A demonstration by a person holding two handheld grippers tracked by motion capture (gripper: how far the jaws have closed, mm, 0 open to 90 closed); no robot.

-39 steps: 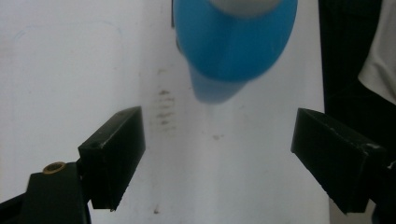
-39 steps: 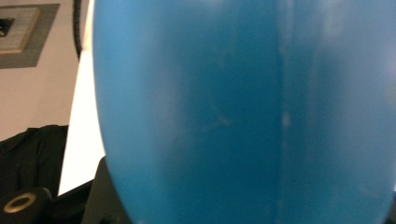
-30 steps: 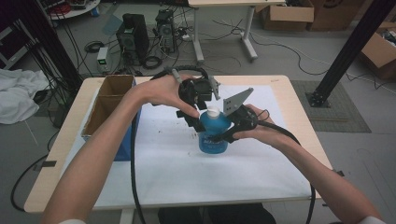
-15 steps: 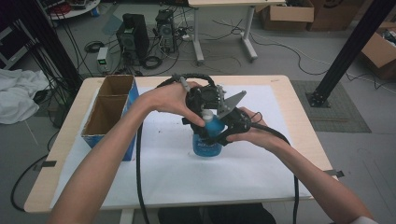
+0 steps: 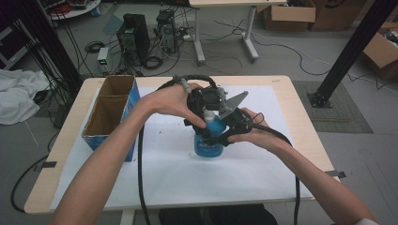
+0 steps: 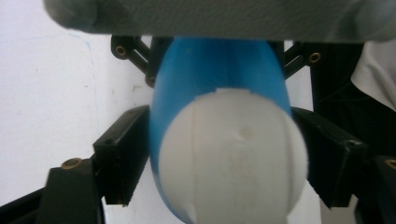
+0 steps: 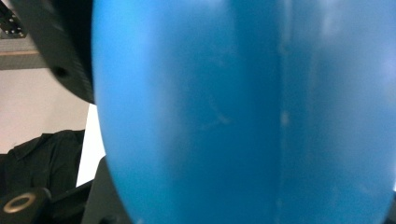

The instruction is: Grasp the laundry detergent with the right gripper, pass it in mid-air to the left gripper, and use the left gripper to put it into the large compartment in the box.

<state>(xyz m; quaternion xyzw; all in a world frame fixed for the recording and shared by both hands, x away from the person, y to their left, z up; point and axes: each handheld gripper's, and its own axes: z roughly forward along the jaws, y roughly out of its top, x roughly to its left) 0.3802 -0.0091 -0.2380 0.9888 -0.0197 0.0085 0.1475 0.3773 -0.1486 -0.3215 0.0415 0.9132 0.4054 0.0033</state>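
This looks like a lab or workshop. A pale wooden desk (image 5: 291, 101) with a white sheet (image 5: 225, 178) on it stands on a grey floor (image 5: 371, 154). Behind the desk, computer towers (image 5: 133, 35) sit on the floor among loose black cables (image 5: 155, 61). A second desk (image 5: 225, 4) stands farther back, with cardboard boxes (image 5: 286, 16) beside it. A black metal post (image 5: 349, 49) rises to the right of the desk.
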